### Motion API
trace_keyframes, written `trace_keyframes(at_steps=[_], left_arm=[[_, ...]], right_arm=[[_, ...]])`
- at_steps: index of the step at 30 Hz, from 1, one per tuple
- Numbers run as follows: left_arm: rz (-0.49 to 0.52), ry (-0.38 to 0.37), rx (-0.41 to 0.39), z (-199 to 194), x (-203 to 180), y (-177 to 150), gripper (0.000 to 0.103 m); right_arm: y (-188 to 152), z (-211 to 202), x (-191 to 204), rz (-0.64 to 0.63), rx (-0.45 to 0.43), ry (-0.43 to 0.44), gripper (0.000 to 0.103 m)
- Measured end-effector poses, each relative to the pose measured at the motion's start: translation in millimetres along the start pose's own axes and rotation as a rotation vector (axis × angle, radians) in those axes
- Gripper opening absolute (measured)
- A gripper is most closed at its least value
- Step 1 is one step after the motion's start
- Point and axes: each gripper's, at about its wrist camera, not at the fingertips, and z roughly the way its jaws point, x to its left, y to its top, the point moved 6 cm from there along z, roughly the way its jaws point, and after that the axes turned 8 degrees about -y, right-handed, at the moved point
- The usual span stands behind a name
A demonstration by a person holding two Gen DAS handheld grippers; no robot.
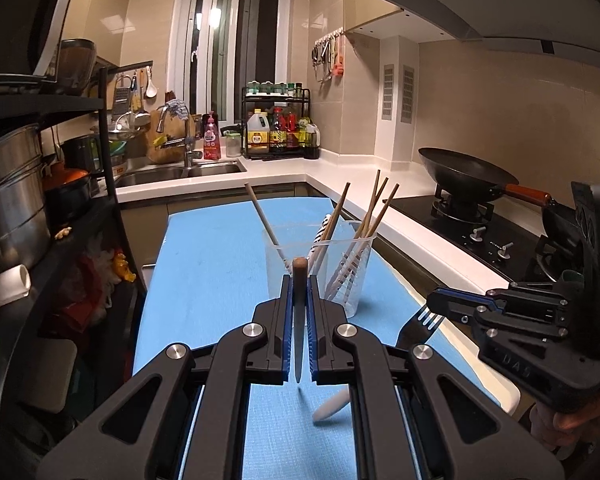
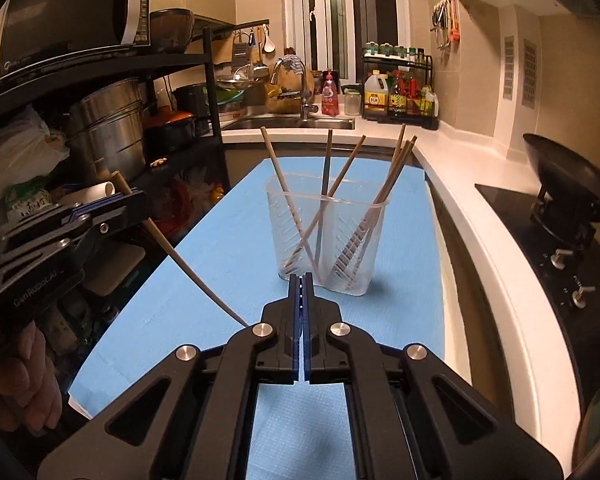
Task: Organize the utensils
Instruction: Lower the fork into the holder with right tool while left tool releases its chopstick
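A clear plastic holder with two compartments stands on the blue mat and holds several wooden chopsticks. My left gripper is shut on a chopstick, brown end up and pale tip down; in the right wrist view this chopstick slants down from the left gripper. My right gripper is shut and seems shut on a black fork, held at the handle, tines toward the holder. A white utensil lies on the mat below.
A wok sits on the gas stove to the right. A black shelf rack with pots and a microwave stands to the left. The sink, bottles and a condiment rack are at the back.
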Motion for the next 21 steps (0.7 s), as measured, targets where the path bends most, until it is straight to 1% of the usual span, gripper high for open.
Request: trace_keyframes(at_steps=[2,9,16,19,21], left_arm=[[-0.009,0.003,0.018,1,0,5,0.006],[-0.021,0.029,0.063,-1,1,26,0.006],[-0.026,0.037,0.092,0,0,42,0.006],[-0.028,0.029,0.104,2,1,52,0.006],[-0.029,0.022,0.103,3,5,65,0.006]], right_arm=[[5,-7,0,-0.013,-0.006,-0.009,0.001],[40,-35,2,-0.173,-0.028,-0.141,0.001],[76,-50,-3,-0.241,-0.036,-0.188,0.001],[93,-51,-10,-0.247,-0.035,-0.207,0.001],[107,-51,-15,-0.251,-0.042,-0.219,0.001]])
